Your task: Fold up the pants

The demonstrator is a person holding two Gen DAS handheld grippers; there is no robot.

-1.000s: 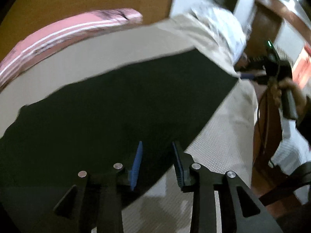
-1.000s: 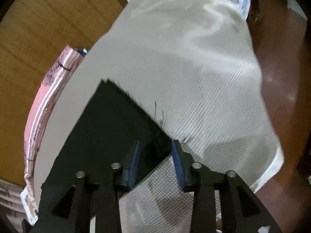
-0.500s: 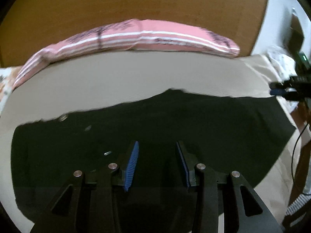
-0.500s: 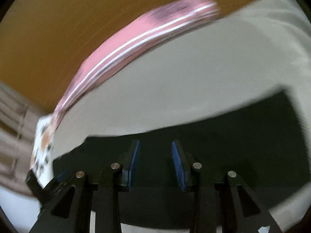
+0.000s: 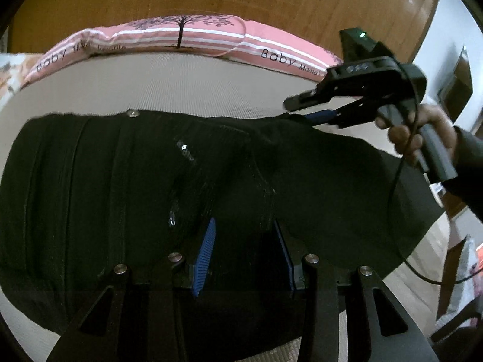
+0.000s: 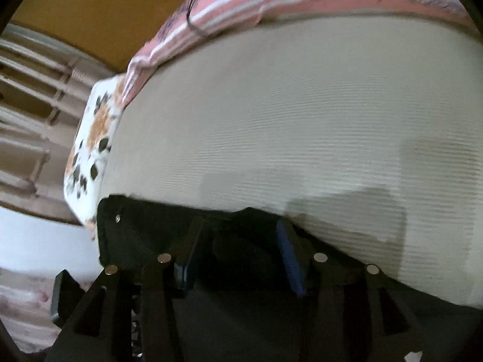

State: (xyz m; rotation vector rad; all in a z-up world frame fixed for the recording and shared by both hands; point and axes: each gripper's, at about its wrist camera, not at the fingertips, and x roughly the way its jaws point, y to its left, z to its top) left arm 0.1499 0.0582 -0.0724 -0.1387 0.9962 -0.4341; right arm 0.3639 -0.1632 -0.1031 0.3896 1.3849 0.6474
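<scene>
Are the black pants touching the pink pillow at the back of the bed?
Apart. In the left wrist view a wide strip of bare beige bedcover lies between the black pants and the pink pillow.

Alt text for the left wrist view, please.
Black pants lie across a beige bed cover, with the left gripper just above them, blue pads apart. At right, a hand holds the right gripper at the pants' far edge; a pink pillow lies behind.
</scene>
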